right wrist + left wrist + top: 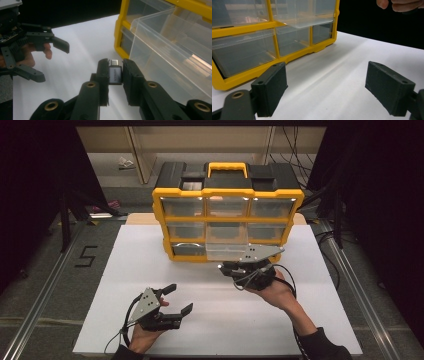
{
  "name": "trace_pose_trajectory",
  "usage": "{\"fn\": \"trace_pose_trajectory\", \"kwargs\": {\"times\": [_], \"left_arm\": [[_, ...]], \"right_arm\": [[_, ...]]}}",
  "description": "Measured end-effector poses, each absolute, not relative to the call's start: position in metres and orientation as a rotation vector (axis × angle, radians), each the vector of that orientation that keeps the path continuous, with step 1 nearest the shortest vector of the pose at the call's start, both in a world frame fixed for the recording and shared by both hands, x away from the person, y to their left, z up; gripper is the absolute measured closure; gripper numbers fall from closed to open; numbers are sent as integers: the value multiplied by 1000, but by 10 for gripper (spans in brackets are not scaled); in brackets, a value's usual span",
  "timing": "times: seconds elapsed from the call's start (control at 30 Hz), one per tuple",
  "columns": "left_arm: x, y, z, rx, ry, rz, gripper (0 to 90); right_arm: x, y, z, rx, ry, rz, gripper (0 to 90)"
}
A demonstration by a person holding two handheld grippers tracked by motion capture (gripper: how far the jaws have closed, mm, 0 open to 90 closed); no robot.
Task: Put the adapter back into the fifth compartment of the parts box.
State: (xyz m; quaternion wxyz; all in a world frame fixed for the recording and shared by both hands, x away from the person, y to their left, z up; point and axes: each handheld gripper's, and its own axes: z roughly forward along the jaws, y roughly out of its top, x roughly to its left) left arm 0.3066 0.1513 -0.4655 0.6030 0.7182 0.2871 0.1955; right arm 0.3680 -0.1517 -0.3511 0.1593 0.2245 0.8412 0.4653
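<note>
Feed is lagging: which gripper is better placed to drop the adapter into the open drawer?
Right. The right gripper already clamps the adapter beside the pulled-out drawer; the left gripper is open and farther back.

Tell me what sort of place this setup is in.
Probably a lab recording station: a white table ringed by dark curtains, loose cables on the floor behind, and a yellow drawer organizer set out for handling.

1. A flat white rectangular board (150, 250) covers the table top.
2. A black number five (86, 256) is marked on the grey floor to the left of it.
3. Pale wooden panels (200, 140) stand at the back.
4. Black cables (295, 145) hang at the back right.
</note>
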Motion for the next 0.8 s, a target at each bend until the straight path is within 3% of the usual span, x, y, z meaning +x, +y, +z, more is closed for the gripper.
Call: {"fn": "trace_pose_trajectory", "kwargs": {"times": [0.8], "left_arm": [[307, 151, -465, 1664, 664, 452, 171]], "right_arm": [[378, -156, -337, 673, 2365, 1375, 763]]}}
